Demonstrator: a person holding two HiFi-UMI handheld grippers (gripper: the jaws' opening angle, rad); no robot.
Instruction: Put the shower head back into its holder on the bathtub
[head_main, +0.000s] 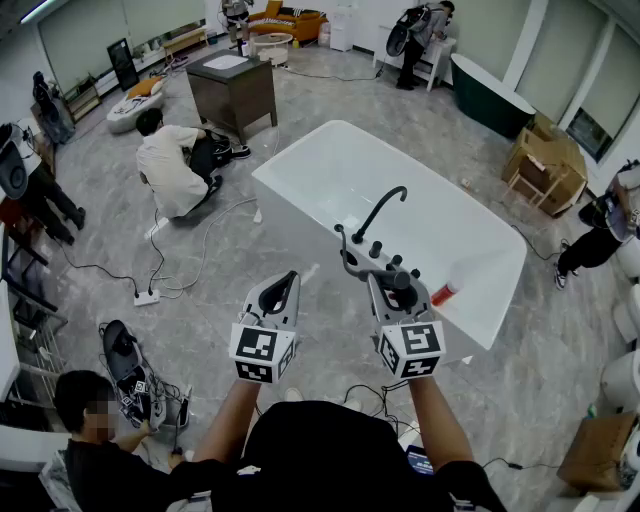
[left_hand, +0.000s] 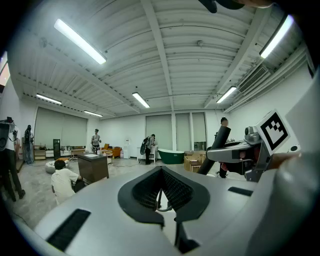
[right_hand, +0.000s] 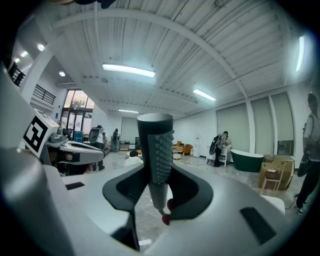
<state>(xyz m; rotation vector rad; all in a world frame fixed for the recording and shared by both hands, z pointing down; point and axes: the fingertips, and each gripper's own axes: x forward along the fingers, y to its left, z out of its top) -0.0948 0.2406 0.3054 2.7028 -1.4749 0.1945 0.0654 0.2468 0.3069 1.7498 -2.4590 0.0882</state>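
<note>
Right gripper (right_hand: 160, 187) clamped on shower head (right_hand: 156, 145), handle upright between jaws; left gripper (left_hand: 161, 187) closed, empty.

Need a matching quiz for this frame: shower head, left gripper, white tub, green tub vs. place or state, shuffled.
Things:
1. shower head
2. left gripper
3. white bathtub
4. dark green bathtub

Place or state:
A. far back in the room, at the upper right of the head view
B. jaws together, nothing held
C. clamped between the jaws of the right gripper
D. the near tub, with a black faucet on its rim

Pairs: 1-C, 2-B, 3-D, 4-A
</note>
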